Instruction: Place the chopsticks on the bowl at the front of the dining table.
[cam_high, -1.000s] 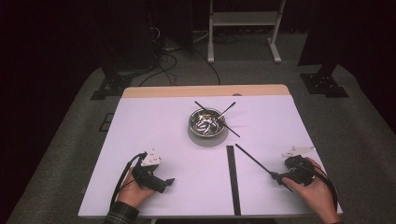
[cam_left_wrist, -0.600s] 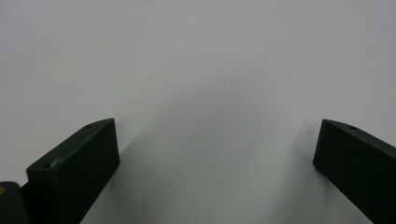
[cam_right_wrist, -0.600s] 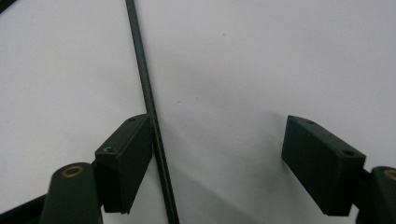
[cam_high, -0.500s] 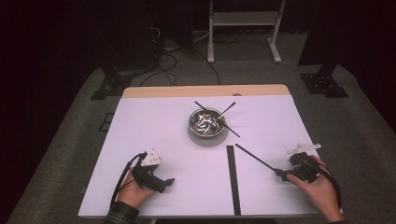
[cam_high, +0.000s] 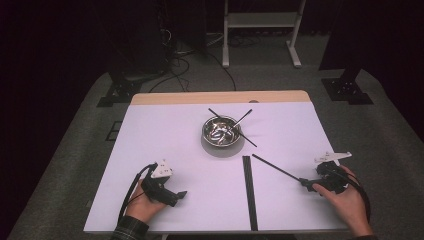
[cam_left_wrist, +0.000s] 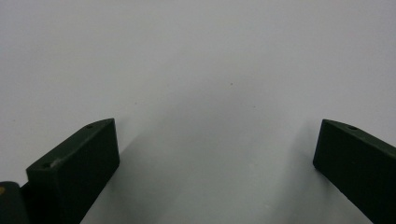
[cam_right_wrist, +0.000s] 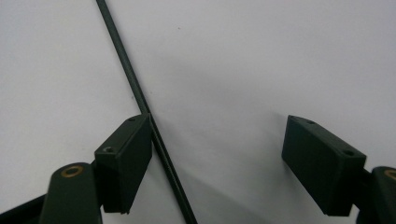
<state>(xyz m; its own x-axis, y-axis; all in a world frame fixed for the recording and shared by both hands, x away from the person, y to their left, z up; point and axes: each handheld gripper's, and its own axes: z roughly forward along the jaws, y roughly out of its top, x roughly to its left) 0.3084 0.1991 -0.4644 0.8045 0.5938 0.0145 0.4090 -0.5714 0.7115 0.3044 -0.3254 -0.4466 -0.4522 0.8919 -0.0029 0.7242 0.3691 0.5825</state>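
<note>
- Right now: thin black rod (cam_high: 276, 168) flat on the white table (cam_high: 165, 145), slanting from near the table's middle toward the right gripper (cam_high: 306, 186).
- In the right gripper view, same rod (cam_right_wrist: 135, 91) between the jaws, hard against the inner face of the left one, well clear of the other.
- Right tongs released: jaws wide apart, not clamped on the rod, low over the tabletop.
- Right hand (cam_high: 347, 202) behind the gripper at the table's near right corner, cable looped around it.
- Just left of the rod's far end: black strip (cam_high: 249, 192) running from mid-table to the near edge.
- Farther back, past both: steel bowl (cam_high: 222, 131) with metal pieces inside, two more thin black rods (cam_high: 239, 131) crossed over its rim.
- Near left: left gripper (cam_high: 179, 196) in the left hand (cam_high: 145, 207), low over bare table.
- In the left gripper view, left tongs (cam_left_wrist: 217, 154) also released: jaws spread wide, only white surface between them.
- Beyond the table: grey floor, cables, a white stand.
</note>
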